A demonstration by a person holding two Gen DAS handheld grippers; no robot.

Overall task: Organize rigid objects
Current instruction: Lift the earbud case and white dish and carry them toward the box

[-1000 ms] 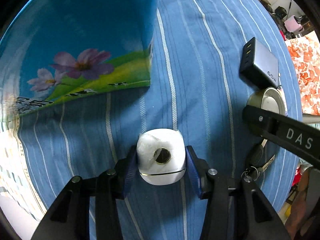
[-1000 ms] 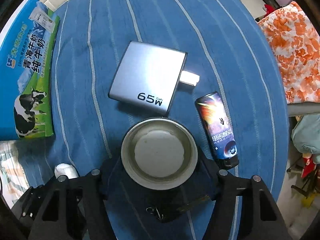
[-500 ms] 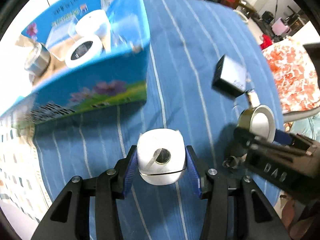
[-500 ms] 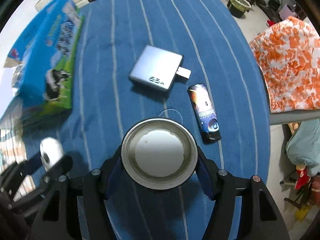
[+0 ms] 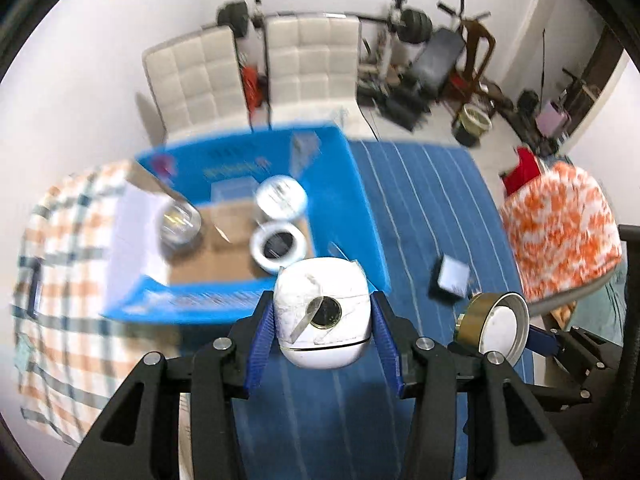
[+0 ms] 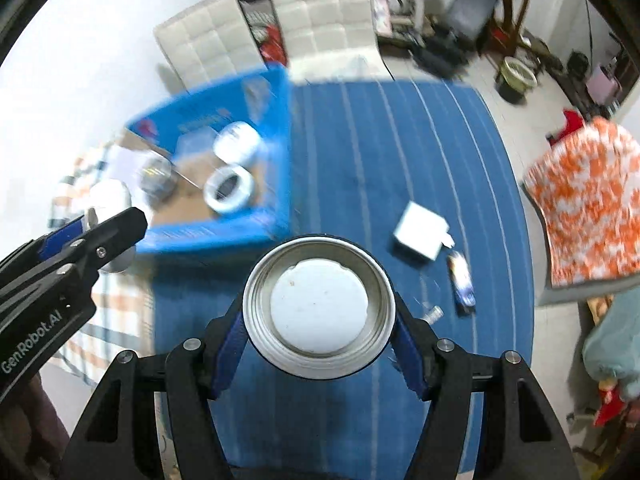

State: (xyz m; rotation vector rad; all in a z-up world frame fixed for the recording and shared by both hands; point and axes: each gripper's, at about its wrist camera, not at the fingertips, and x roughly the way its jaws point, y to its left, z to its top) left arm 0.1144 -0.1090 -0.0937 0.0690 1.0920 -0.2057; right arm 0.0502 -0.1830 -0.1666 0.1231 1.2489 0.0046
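Observation:
My left gripper (image 5: 322, 334) is shut on a white rounded device (image 5: 322, 312) with a dark round hole, held high above the blue striped table (image 5: 420, 208). My right gripper (image 6: 318, 326) is shut on a round metal lid (image 6: 318, 304) with a white inside, also held high; it shows in the left wrist view (image 5: 496, 326). An open blue milk carton box (image 5: 348, 184) stands at the left, holding two white tape rolls (image 5: 278, 246) and a metal can (image 5: 178, 220). The left gripper appears in the right wrist view (image 6: 96, 236), left of the box (image 6: 280, 152).
A grey 65W charger (image 6: 422, 230) and a dark tube (image 6: 462, 284) lie on the table right of the box. A checked cloth (image 5: 64, 280) lies left of the box. White chairs (image 5: 248, 68) stand behind the table. An orange patterned cushion (image 6: 592, 200) is at the right.
Both grippers have risen far above the table with their objects still held. The views now look down on the open box and take in the room.

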